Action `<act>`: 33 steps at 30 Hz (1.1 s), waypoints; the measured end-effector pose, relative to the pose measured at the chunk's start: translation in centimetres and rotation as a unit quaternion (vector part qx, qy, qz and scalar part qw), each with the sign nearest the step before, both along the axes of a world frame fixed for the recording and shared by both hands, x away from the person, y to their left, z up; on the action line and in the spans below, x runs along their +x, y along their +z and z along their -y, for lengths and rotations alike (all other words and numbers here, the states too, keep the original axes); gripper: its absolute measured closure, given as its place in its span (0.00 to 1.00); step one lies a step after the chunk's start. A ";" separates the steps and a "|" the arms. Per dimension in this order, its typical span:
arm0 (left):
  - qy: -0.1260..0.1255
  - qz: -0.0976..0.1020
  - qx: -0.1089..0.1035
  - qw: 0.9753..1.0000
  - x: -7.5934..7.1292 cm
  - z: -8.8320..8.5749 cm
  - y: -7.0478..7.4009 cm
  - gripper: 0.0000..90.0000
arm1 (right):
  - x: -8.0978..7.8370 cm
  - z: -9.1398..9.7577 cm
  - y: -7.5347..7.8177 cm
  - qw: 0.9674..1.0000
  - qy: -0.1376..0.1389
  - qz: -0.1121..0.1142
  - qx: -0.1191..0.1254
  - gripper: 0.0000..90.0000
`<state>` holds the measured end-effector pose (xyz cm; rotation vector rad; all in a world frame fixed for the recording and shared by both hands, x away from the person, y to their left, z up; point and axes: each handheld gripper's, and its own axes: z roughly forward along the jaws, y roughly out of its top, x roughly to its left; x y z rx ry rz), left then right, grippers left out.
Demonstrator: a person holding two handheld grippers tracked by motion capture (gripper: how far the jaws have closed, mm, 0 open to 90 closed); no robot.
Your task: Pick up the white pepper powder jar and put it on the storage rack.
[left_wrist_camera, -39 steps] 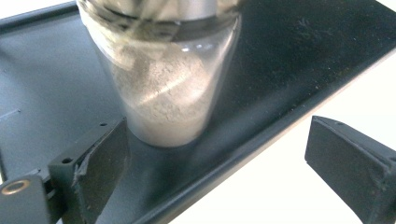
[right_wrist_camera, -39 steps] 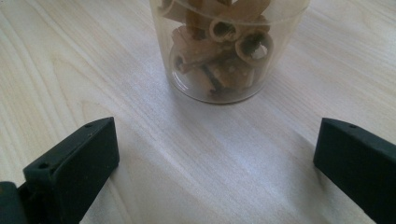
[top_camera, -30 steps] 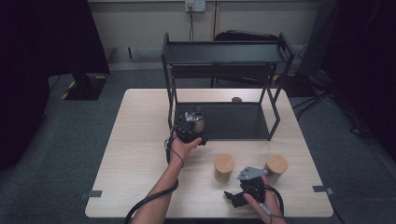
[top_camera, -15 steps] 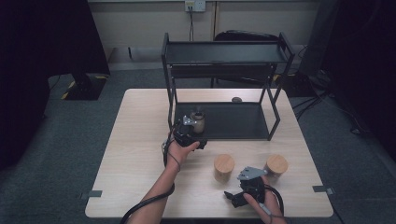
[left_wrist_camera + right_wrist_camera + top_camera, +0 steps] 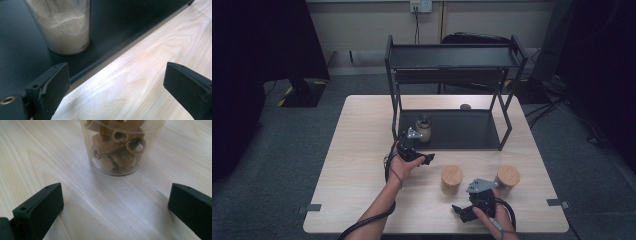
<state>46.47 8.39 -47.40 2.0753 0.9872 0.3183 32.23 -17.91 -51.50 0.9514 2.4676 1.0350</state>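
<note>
- Nearest the worktop's (image 5: 362,165) front edge, the right tool (image 5: 464,212) rests with jaws wide open, nothing between them.
- Just ahead of it stands a clear jar of curled brown pieces (image 5: 122,147), apart from the jaws.
- Two wooden-lidded jars, one (image 5: 451,179) mid-front, one (image 5: 508,177) toward the right edge.
- Left tool (image 5: 424,159) gapes open and empty by the rack's (image 5: 507,125) front edge.
- The powder jar (image 5: 424,130) stands on the rack's bottom shelf, front left corner.
</note>
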 end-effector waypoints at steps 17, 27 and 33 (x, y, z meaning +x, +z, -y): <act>-0.009 -0.001 -0.008 1.000 -1.2 -1.2 0.2 0.07 | 0.0 0.0 0.0 1.000 0.000 0.000 0.000 0.00; -0.012 -0.002 -0.010 1.000 -1.8 -2.1 0.0 0.07 | 0.0 0.0 0.0 1.000 0.000 0.000 0.000 0.00; -0.014 -0.002 -0.014 1.000 -2.2 -2.5 0.1 0.07 | 0.0 0.0 0.0 1.000 0.000 0.000 0.000 0.00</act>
